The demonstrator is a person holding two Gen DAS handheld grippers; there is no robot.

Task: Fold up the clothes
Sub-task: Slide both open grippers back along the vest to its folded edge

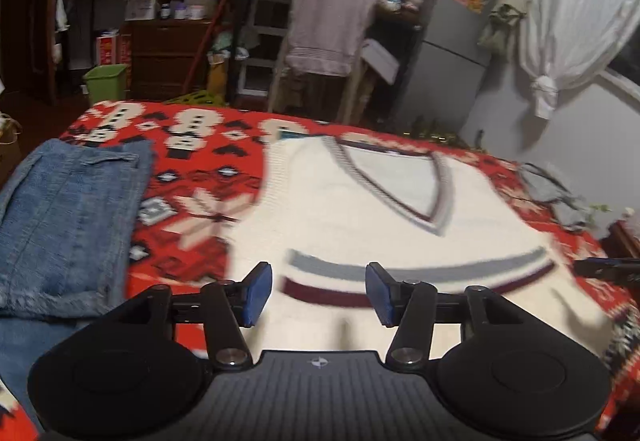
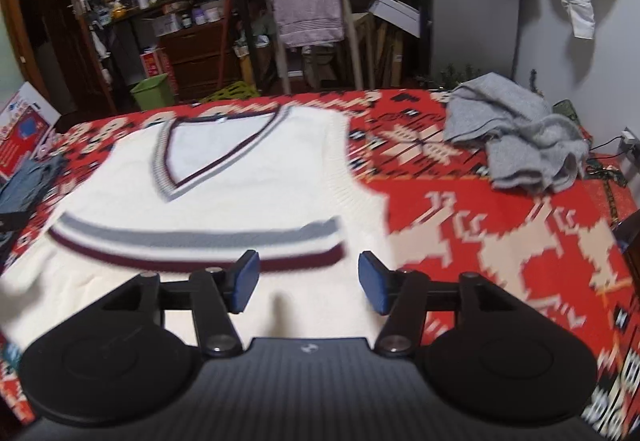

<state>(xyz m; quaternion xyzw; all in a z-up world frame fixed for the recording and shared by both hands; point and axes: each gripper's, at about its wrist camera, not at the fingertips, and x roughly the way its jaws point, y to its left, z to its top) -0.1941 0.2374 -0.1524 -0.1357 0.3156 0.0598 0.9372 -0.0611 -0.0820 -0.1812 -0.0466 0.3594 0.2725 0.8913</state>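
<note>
A cream knitted V-neck vest [image 1: 360, 213] with grey and maroon stripes lies flat on the red patterned blanket [image 1: 192, 177], neck towards the far side. My left gripper [image 1: 319, 291] hovers open over the vest's lower part, nothing between its blue pads. In the right wrist view the same vest [image 2: 240, 201] fills the left half. My right gripper [image 2: 308, 283] is open above the vest's lower right edge, also empty. The tip of the right gripper shows at the right edge of the left wrist view [image 1: 608, 267].
Folded blue jeans [image 1: 68, 217] lie on the blanket to the vest's left. A crumpled grey garment [image 2: 516, 137] sits at the far right of the blanket. Beyond the bed stand a chair draped with a pink towel [image 2: 308, 1], a green bin [image 2: 154, 91], cluttered shelves and a fridge [image 1: 448, 25].
</note>
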